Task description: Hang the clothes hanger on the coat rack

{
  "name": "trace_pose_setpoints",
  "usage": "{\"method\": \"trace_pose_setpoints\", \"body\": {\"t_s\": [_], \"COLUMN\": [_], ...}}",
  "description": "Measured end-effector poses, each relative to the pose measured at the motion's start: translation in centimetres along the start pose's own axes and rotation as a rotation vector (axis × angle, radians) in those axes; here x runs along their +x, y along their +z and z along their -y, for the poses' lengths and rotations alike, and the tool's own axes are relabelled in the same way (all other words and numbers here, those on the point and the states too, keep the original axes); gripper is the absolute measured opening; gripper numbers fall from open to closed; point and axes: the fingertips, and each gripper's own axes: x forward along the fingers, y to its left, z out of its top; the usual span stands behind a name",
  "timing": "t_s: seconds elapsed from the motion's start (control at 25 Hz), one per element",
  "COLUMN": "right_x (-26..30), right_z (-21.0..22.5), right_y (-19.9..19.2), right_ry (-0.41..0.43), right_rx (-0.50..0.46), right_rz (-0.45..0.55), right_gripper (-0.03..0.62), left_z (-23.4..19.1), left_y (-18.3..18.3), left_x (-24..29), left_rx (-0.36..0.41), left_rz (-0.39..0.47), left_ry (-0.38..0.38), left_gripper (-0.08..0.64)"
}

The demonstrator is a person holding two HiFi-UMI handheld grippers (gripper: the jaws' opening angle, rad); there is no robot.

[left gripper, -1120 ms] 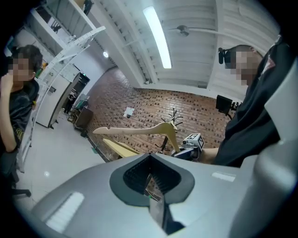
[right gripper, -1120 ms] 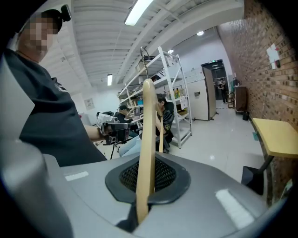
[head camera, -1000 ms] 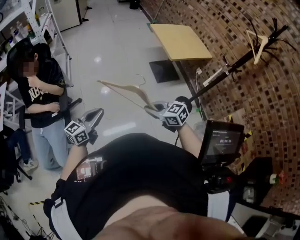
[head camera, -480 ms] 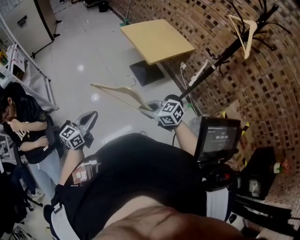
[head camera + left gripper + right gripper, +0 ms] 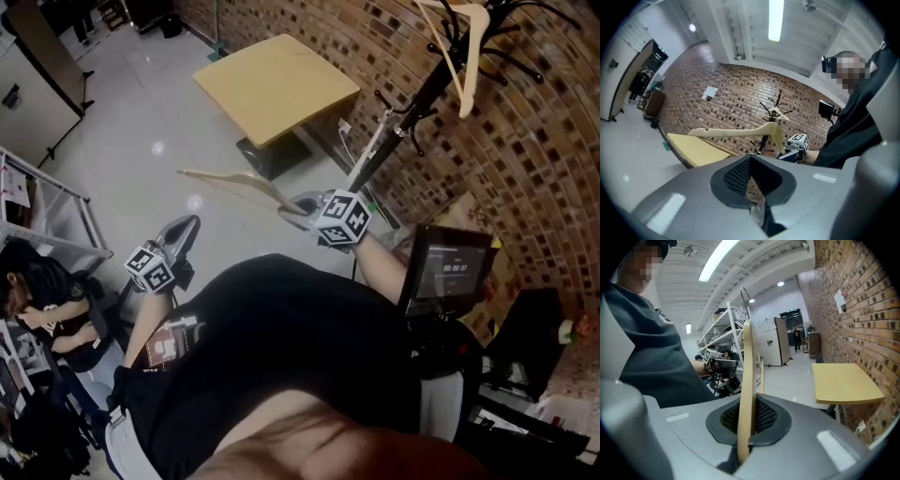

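My right gripper (image 5: 302, 204) is shut on one arm of a pale wooden clothes hanger (image 5: 234, 180), which sticks out to the left with its metal hook up. In the right gripper view the hanger (image 5: 747, 380) stands on edge between the jaws of the right gripper (image 5: 745, 441). The black coat rack (image 5: 412, 103) leans up along the brick wall just beyond it and carries another pale hanger (image 5: 459, 56). My left gripper (image 5: 183, 230) hangs lower left, shut and empty. The left gripper view shows its jaws closed (image 5: 757, 206), with the held hanger (image 5: 740, 132) and the rack (image 5: 777, 105) ahead.
A yellow square table (image 5: 272, 84) stands by the brick wall (image 5: 525, 159), left of the rack. A small monitor (image 5: 450, 272) is at my right side. A seated person (image 5: 47, 319) and metal shelving (image 5: 47, 206) are at the left. Glossy floor lies between.
The coat rack and table have come closer and higher in the head view; the seated person has slid to the lower left. Both grippers travelled along, the right still holding the hanger.
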Motion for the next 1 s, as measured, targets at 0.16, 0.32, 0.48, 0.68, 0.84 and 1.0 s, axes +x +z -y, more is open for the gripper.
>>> {"method": "trace_pose_setpoints", "body": {"t_s": [0.16,0.32,0.48,0.68,0.84,1.0], "right_x": [-4.0,-8.2,-11.2,-13.8,-15.0,-15.6], "right_z": [3.6,6.5,9.3,11.4,12.9,12.7], "right_y": [-2.0,-4.5,-5.4,-6.5,-6.4,-6.9], "right_ry": [-0.107,-0.244,-0.373,-0.540,-0.631,-0.708], "right_rx": [0.074,0.169,0.236,0.333,0.378,0.436], "right_rz": [0.026,0.049,0.064,0.088,0.107,0.115], "right_gripper": [0.012,0.012,0.012,0.012,0.012,0.012], "left_z": [0.4,1.1,0.9,0.7,0.6,1.9], "left_y": [0.2,0.1,1.3,2.1,3.2,2.9], "left_x": [6.8,14.4,21.5,29.0,33.8,37.1], "left_rx": [0.005,0.021,0.002,0.017,0.036,0.020], "left_rz": [-0.059,-0.105,-0.152,-0.216,-0.258,-0.298], "left_ry": [-0.112,-0.294,-0.444,-0.657,-0.778,-0.889], "left_gripper": [0.002,0.002,0.002,0.002,0.002,0.002]}}
